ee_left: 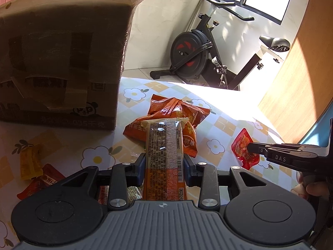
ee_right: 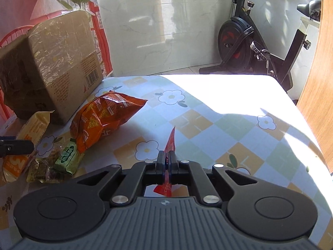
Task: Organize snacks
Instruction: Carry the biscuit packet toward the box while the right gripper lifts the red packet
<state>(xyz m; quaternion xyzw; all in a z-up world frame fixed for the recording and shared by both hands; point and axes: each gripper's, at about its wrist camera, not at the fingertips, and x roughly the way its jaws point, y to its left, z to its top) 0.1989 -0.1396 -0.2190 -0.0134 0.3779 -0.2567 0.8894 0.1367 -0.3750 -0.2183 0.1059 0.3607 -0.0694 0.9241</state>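
With snacks strewn on the table (ee_right: pixel 208 125) beside the box (ee_left: pixel 62 62), your left gripper (ee_left: pixel 164 162) clamped a long pack (ee_left: pixel 164 145) and your right gripper (ee_right: pixel 166 162) pinched a red sachet (ee_right: pixel 170 143); sorting looked barely begun.

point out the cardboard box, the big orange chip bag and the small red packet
cardboard box (ee_right: pixel 62 66), right wrist view, on its taped side face
big orange chip bag (ee_right: pixel 106 114), right wrist view, on the crinkled middle
small red packet (ee_left: pixel 243 145), left wrist view, on its printed front
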